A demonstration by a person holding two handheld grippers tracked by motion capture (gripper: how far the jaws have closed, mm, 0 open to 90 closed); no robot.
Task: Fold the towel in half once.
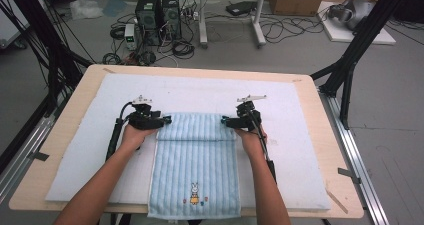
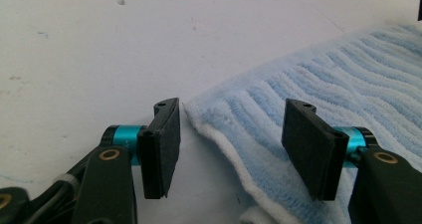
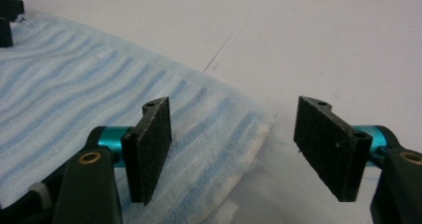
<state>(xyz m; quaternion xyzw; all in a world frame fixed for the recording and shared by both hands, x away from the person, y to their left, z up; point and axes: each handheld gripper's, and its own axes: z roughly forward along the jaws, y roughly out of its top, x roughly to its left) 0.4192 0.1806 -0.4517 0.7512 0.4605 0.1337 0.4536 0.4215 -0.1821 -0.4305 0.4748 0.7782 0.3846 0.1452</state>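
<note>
My left gripper [image 2: 224, 149] stands open over one corner of the blue striped towel [image 1: 195, 160], one pad on the bare mat side, the other above the terry; nothing is pinched between them. My right gripper [image 3: 239, 152] is open as well, straddling the opposite corner, its pads clear of the cloth. In the high view both tools, left [image 1: 162, 120] and right [image 1: 227, 120], sit at the two ends of the towel's far edge, my hands behind them.

The far part of the towel has been folded back toward me, by my reading: a doubled band lies across the top, its lower hem running straight from side to side, and both corners show two layers stacked, white underside peeping out below. That first fold looks done and let go. What is left, I judge, is at least one more fold, since the long near half remains flat.

The towel lies in the middle of the white mat [image 1: 300, 135] on the wooden table [image 1: 80, 85], its near end hanging just over the table's front edge. Pale blue with darker ribs running lengthwise, it bears a small embroidered rabbit [image 1: 194, 189] near the bottom.
</note>
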